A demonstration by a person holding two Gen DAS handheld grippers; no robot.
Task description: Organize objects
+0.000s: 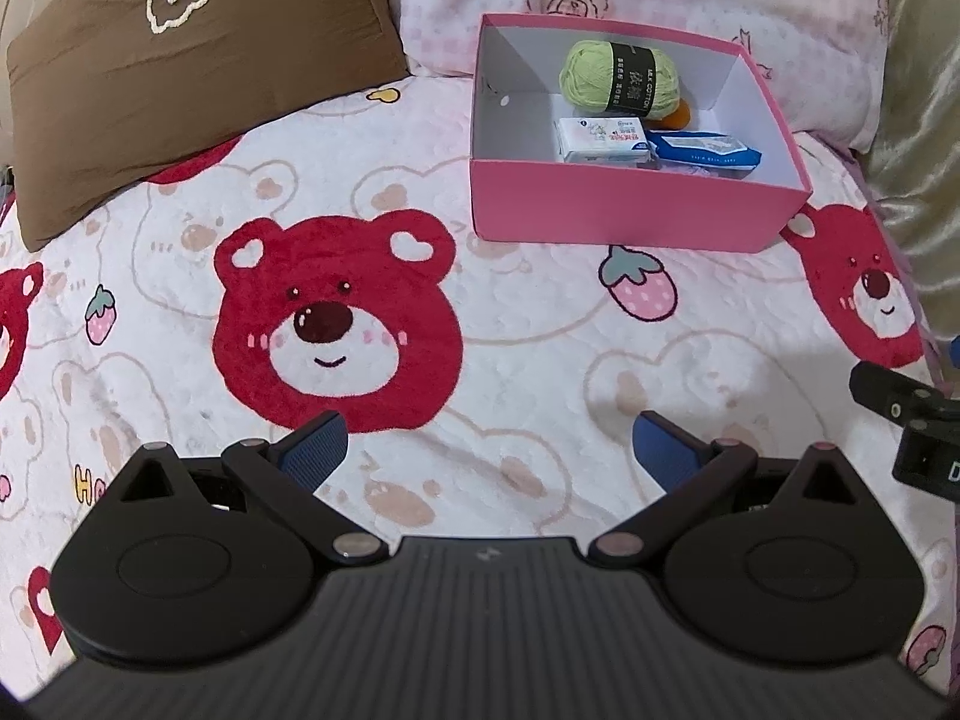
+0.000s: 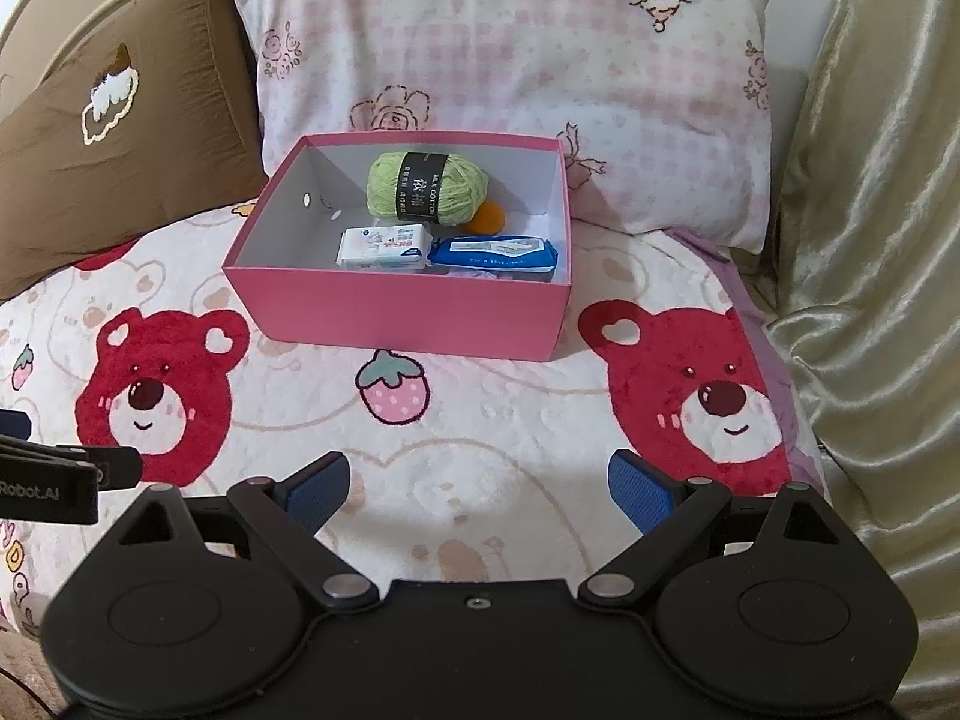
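A pink box (image 2: 396,312) on the bear blanket (image 2: 480,420) holds green yarn (image 2: 426,187) and two packets.

Box (image 2: 396,312) on blanket (image 2: 480,420) before pillow (image 2: 510,60), holding yarn (image 2: 426,186) behind two packets (image 2: 384,246)

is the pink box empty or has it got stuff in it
Not empty. The pink box is open-topped and holds a green yarn ball, a white packet, a blue packet and a small orange thing behind.
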